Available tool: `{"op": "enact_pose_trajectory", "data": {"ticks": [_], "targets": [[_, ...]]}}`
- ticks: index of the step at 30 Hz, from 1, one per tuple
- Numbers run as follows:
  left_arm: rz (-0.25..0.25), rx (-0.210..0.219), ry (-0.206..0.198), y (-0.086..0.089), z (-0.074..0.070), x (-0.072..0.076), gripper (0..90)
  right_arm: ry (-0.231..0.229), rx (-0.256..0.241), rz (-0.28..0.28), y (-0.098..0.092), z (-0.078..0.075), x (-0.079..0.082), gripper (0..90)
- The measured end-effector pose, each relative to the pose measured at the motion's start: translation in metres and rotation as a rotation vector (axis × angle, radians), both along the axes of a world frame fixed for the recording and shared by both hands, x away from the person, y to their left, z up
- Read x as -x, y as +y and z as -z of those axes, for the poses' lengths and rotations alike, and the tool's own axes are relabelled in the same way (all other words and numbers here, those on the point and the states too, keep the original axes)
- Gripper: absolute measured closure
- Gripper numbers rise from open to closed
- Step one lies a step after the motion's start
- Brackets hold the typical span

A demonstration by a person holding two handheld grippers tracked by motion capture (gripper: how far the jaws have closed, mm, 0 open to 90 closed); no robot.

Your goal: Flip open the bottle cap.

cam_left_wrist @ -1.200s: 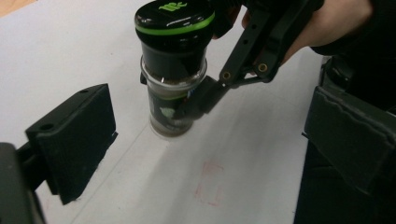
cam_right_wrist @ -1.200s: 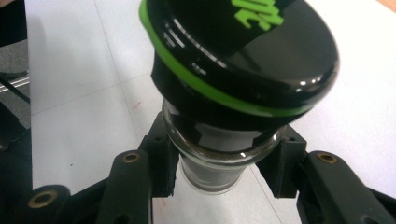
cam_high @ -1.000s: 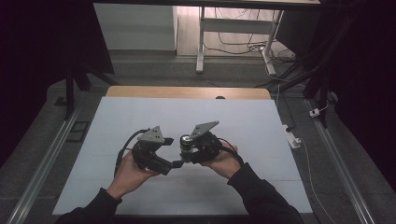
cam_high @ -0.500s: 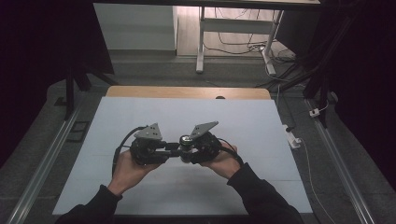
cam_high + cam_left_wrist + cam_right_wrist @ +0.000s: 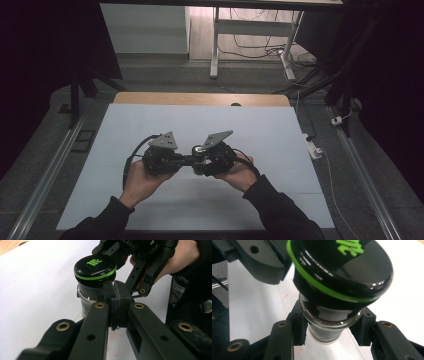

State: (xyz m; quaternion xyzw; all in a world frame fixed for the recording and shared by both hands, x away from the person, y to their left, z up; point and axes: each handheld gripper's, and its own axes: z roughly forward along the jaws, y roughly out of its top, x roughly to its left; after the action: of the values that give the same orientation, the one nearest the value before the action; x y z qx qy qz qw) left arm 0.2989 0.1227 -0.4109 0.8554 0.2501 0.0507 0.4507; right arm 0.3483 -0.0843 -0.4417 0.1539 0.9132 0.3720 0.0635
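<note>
Above the white worktop (image 5: 280,135), right tool (image 5: 329,331) clamps the glass jar (image 5: 329,326) below its black lid (image 5: 95,266); left tool (image 5: 117,305), jaws pinched together, meets the jar, which hides the contact.

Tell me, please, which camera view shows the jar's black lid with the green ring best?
The left gripper view: the whole lid with its green logo. The right gripper view crops the lid at the top; in the high view it is a tiny disc.
</note>
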Motion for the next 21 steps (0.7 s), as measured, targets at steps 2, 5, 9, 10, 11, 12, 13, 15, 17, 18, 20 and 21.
{"op": "enact_pose_trajectory", "data": {"ticks": [2,5,9,10,11,12,13,15,17,18,20,21], "targets": [[-0.002,-0.001,0.001,-0.001,0.0,0.0,88.9,-0.004,0.002,-0.007,0.0,0.0,0.0,53.0],[-0.002,-0.001,0.002,-0.002,-0.001,-0.001,88.9,-0.003,0.006,-0.007,0.001,0.001,0.001,53.0],[-0.006,0.002,0.005,-0.002,-0.003,-0.001,88.9,0.0,0.004,-0.008,0.002,0.001,0.001,53.1],[-0.006,0.002,0.003,-0.002,-0.004,-0.001,88.9,0.0,0.004,-0.009,0.002,0.001,0.001,53.0],[-0.004,0.002,0.003,-0.001,-0.004,-0.001,88.9,0.001,0.004,-0.009,0.002,0.0,0.001,53.1],[-0.006,0.003,0.002,-0.001,-0.005,-0.001,88.9,0.001,0.005,-0.011,0.002,0.0,0.001,53.1],[-0.007,0.004,0.002,-0.001,-0.005,-0.001,88.9,0.003,0.006,-0.011,0.002,0.0,0.002,53.1],[-0.008,0.001,0.0,-0.001,-0.007,-0.002,88.9,0.004,0.007,-0.011,0.002,0.001,0.002,53.1],[-0.011,0.004,0.0,-0.001,-0.008,-0.002,88.9,0.006,0.006,-0.011,0.002,0.001,0.002,53.1],[-0.009,0.002,-0.001,-0.001,-0.009,-0.002,88.9,0.009,0.004,-0.008,0.003,0.001,0.002,53.1],[-0.014,0.006,0.001,-0.001,-0.01,-0.002,88.9,0.009,0.004,-0.008,0.003,0.001,0.002,53.1],[-0.014,0.005,-0.001,-0.001,-0.011,-0.003,88.9,0.008,0.005,-0.011,0.003,0.001,0.002,53.1]]}}
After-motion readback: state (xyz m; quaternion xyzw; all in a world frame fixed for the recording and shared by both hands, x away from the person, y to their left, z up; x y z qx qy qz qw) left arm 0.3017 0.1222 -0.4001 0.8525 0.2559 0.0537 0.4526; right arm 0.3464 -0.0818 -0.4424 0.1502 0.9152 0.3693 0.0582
